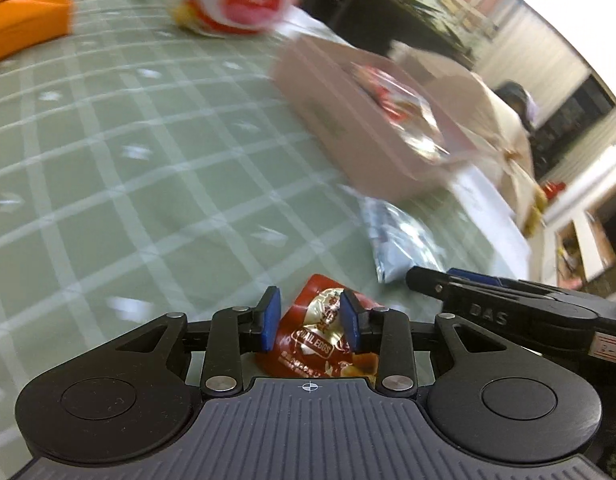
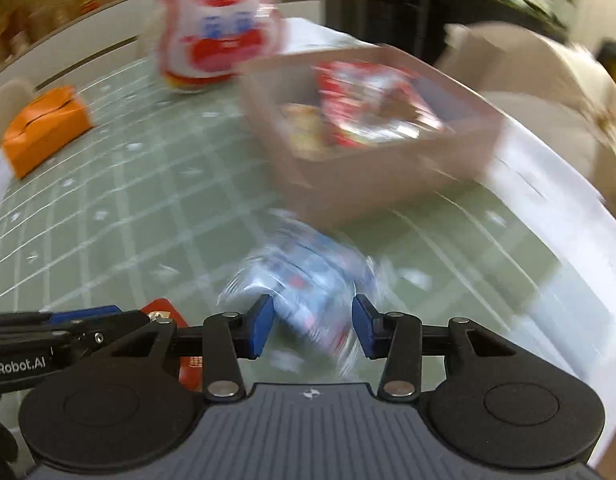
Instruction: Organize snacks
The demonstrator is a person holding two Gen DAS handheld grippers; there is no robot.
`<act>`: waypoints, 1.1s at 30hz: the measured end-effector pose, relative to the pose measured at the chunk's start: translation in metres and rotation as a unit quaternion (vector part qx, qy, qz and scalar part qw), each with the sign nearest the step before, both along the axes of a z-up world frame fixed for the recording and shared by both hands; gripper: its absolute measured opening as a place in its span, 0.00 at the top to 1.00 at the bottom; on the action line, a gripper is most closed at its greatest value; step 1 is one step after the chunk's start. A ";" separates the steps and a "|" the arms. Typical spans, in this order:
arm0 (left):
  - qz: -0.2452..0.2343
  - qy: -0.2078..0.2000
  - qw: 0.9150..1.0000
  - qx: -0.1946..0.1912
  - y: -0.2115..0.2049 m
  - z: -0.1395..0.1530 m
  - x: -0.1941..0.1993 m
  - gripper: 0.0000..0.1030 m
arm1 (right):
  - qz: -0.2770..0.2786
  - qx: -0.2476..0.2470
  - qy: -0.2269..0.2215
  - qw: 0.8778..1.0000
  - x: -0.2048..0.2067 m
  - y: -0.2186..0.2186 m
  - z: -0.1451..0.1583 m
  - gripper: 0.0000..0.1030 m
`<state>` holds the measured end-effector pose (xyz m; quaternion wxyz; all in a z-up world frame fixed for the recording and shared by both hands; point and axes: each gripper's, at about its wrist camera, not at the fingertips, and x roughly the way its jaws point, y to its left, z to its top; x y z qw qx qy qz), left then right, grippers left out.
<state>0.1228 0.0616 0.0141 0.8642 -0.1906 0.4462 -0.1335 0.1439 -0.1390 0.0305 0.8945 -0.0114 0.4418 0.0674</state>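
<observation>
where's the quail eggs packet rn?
Left wrist view: the red quail eggs packet lies on the green checked tablecloth between the left tongs, bottom centre, with the silver-blue packet to its upper right.

Red quail-egg pkt (image 1: 320, 340), silver-blue pkt (image 2: 308, 292) flat nr box (image 2: 372, 176).

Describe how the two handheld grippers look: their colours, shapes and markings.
Both the left gripper and the right gripper have black link arms, round black hubs, silver rivets, a ribbed grey body with a small crosshair mark, and blue pads. White lettering shows on their sides. No hands or sleeves are visible.
</observation>
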 end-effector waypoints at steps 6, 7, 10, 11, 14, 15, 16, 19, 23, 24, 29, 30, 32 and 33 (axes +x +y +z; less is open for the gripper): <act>-0.091 -0.023 0.994 0.053 -0.063 0.008 -0.005 0.64 | -0.052 0.046 -0.009 0.998 -0.017 -0.060 0.002 0.56; -0.111 -0.033 0.990 0.079 -0.072 0.011 -0.009 0.64 | -0.057 0.049 -0.011 0.997 -0.019 -0.065 0.003 0.53; -0.154 -0.048 0.978 0.135 -0.094 0.016 -0.022 0.64 | -0.052 0.068 -0.014 0.996 -0.026 -0.079 0.003 0.46; -0.163 -0.052 0.975 0.144 -0.098 0.018 -0.025 0.64 | -0.045 0.073 -0.016 0.996 -0.026 -0.081 0.002 0.45; -0.143 -0.062 0.977 0.147 -0.103 0.021 -0.022 0.64 | -0.037 0.083 -0.029 0.995 -0.034 -0.091 -0.001 0.33; -0.126 -0.062 0.980 0.140 -0.099 0.022 -0.016 0.64 | -0.039 0.088 -0.031 0.995 -0.035 -0.094 -0.004 0.33; -0.102 -0.061 0.985 0.127 -0.096 0.024 -0.008 0.64 | -0.042 0.093 -0.027 0.994 -0.036 -0.098 -0.009 0.33; -0.043 -0.046 0.993 0.102 -0.090 0.024 0.022 0.65 | -0.050 0.102 -0.022 0.993 -0.046 -0.108 -0.019 0.32; -0.024 -0.034 0.996 0.082 -0.094 0.018 0.047 0.65 | -0.037 0.112 -0.029 0.993 -0.060 -0.114 -0.017 0.32; -0.038 -0.026 0.996 0.071 -0.099 0.015 0.050 0.63 | -0.037 0.116 -0.031 0.992 -0.063 -0.115 -0.017 0.32; -0.101 -0.016 0.991 0.090 -0.116 0.022 0.034 0.62 | -0.038 0.111 -0.031 0.993 -0.072 -0.116 -0.020 0.32; -0.118 -0.028 0.986 0.116 -0.121 0.027 0.024 0.62 | -0.040 0.114 -0.031 0.992 -0.072 -0.117 -0.020 0.31; -0.156 -0.050 0.972 0.167 -0.130 0.035 0.003 0.62 | -0.049 0.126 -0.035 0.990 -0.069 -0.119 -0.022 0.29; -0.175 -0.056 0.964 0.191 -0.134 0.036 -0.007 0.62 | -0.054 0.131 -0.040 0.989 -0.068 -0.120 -0.023 0.28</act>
